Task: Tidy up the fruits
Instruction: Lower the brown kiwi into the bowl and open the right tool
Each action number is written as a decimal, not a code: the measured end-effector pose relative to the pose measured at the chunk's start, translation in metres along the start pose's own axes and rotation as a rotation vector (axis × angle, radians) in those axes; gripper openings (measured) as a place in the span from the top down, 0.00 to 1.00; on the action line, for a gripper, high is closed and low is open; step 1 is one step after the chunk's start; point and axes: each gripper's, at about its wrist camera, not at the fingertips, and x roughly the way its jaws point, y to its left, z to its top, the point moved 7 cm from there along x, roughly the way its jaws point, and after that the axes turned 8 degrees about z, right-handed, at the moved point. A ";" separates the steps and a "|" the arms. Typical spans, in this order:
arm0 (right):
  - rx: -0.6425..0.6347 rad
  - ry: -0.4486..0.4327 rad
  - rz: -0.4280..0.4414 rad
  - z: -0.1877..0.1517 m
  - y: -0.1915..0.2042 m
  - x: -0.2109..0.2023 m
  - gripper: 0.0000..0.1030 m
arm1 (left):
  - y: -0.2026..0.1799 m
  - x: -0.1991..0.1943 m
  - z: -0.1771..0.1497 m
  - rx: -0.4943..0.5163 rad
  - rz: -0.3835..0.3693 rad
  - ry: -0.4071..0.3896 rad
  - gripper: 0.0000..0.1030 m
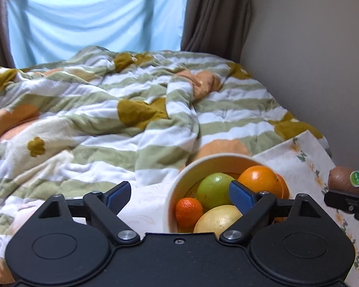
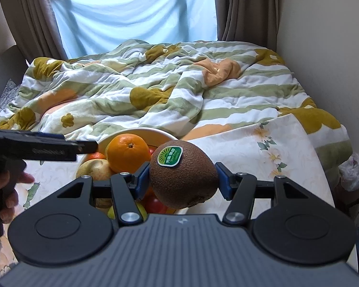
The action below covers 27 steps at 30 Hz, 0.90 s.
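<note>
the right gripper (image 2: 182,175) pinches one brown kiwi (image 2: 183,178) between its blue pads, a green sticker on top, just right of and near the bowl (image 2: 155,131), while the left gripper (image 1: 179,192) hangs spread and empty over the bowl's near rim. counted in the bowl from the left view: one large orange (image 1: 259,178), one small mandarin (image 1: 188,211), one green apple (image 1: 214,191), one yellow fruit (image 1: 217,220). floral cloth (image 2: 263,148) lies bare to the right, ending near the wall; a rumpled quilt (image 2: 155,91) fills the far side.
</note>
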 end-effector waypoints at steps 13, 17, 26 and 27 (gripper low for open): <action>-0.131 0.036 0.123 -0.004 0.011 0.005 0.30 | 0.012 -0.078 -0.010 -0.091 0.145 -0.113 0.04; -0.169 0.048 0.167 -0.010 0.016 0.018 0.30 | 0.018 -0.086 -0.025 -0.127 0.187 -0.108 0.04; -0.207 0.056 0.254 -0.028 0.016 0.047 0.30 | 0.016 -0.087 -0.056 -0.181 0.270 -0.075 0.04; -0.212 0.055 0.260 -0.030 0.016 0.049 0.30 | 0.015 -0.087 -0.058 -0.186 0.273 -0.073 0.04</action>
